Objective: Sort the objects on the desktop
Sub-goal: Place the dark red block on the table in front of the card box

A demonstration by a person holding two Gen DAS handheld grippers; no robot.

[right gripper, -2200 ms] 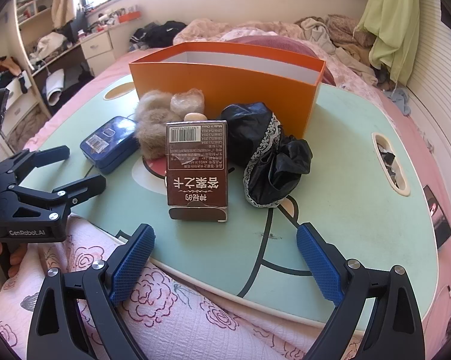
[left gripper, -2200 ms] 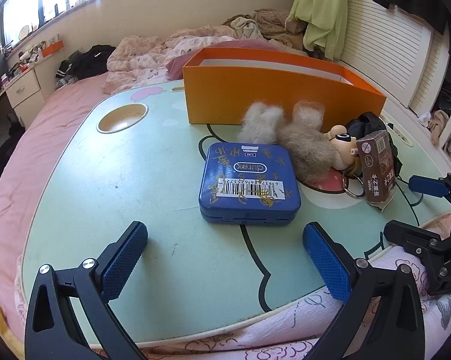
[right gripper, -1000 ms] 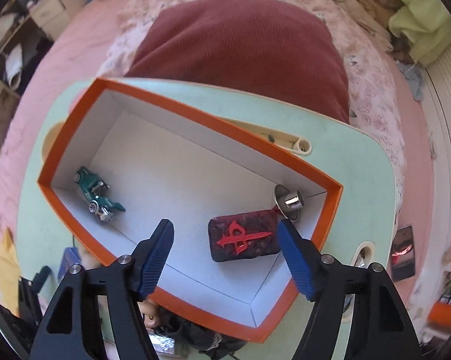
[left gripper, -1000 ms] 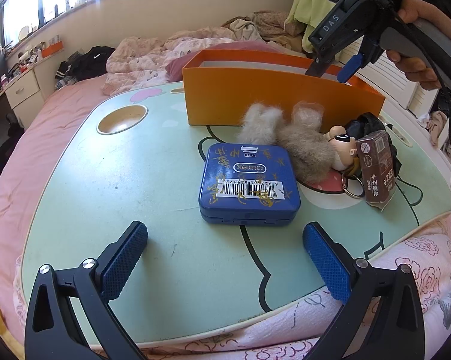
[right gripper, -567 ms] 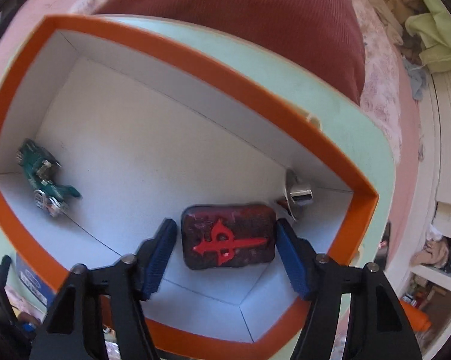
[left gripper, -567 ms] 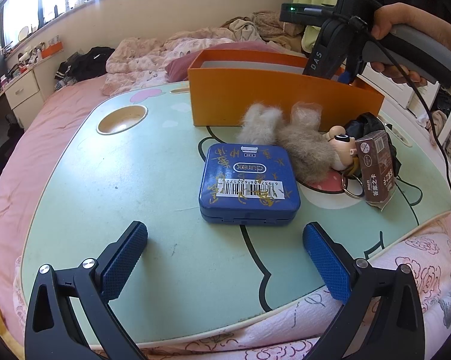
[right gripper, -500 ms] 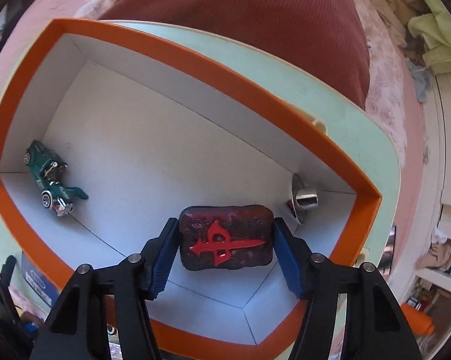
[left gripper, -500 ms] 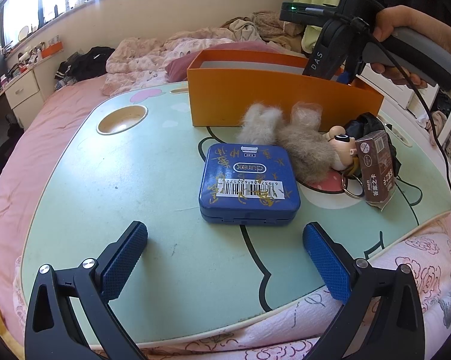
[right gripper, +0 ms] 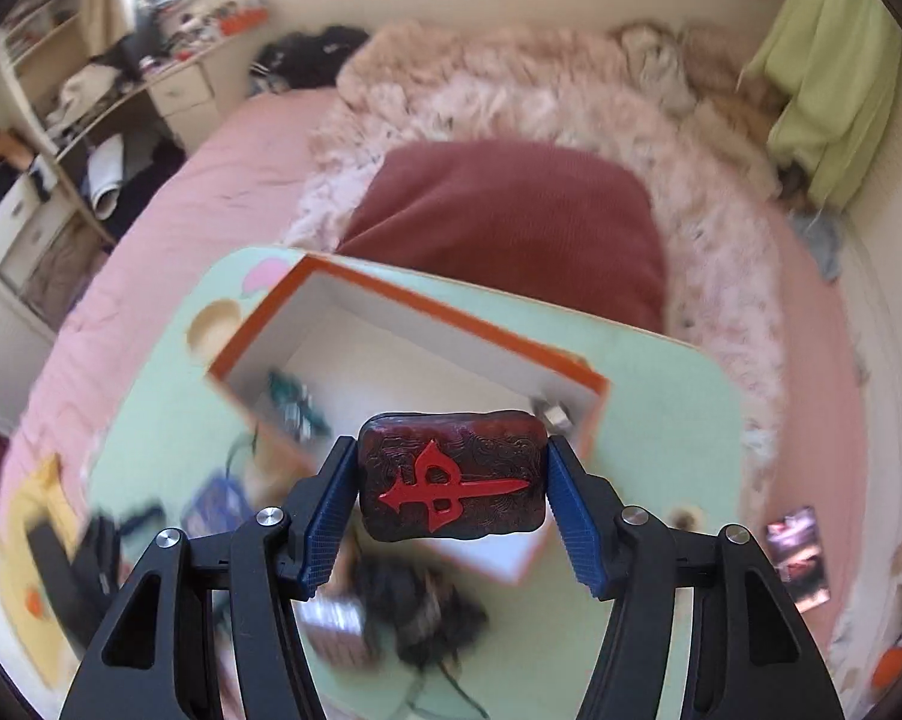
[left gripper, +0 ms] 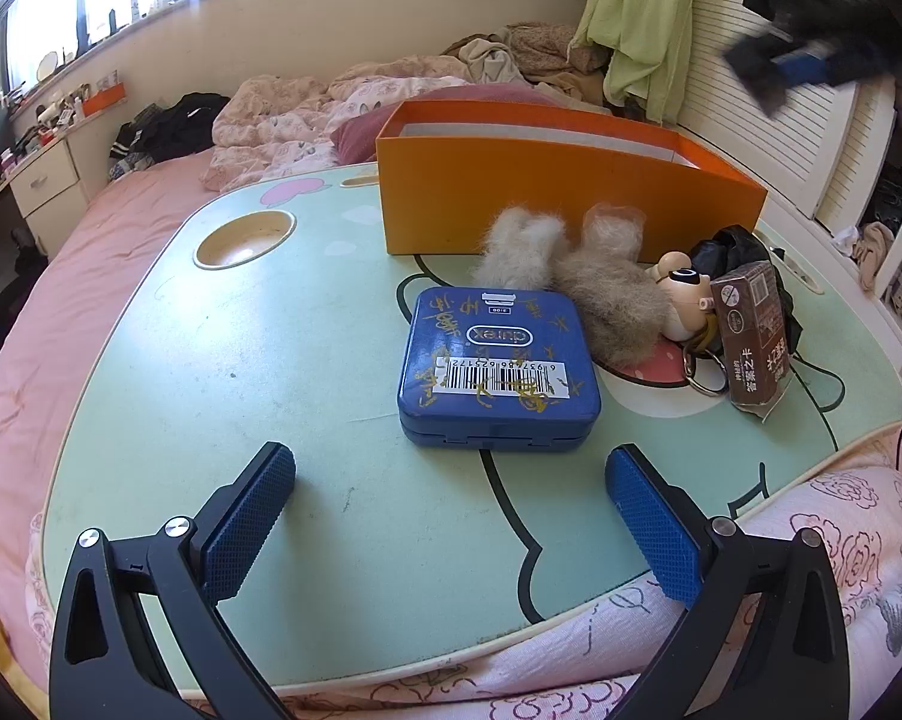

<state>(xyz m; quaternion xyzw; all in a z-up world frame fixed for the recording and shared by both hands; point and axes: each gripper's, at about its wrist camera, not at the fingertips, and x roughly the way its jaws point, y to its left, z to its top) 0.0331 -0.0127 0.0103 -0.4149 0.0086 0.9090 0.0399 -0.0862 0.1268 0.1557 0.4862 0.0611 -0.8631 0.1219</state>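
Observation:
My right gripper (right gripper: 451,492) is shut on a dark red tin with a red sword emblem (right gripper: 451,483) and holds it high above the orange box (right gripper: 390,330); it appears as a blur at the top right of the left wrist view (left gripper: 799,69). The box (left gripper: 571,210) holds a green toy car (right gripper: 291,402) and a small metal piece (right gripper: 556,411). My left gripper (left gripper: 451,516) is open and empty, low over the green lap table (left gripper: 270,360), just in front of a blue tin (left gripper: 499,369).
A furry doll (left gripper: 607,294), a brown carton (left gripper: 754,342) and a black cloth (left gripper: 733,252) lie right of the blue tin. A cup hole (left gripper: 245,238) is at the table's left. Pink bedding surrounds the table.
The right gripper closed on the dark red tin inside the orange box and lifted it up and out. The left gripper has not moved.

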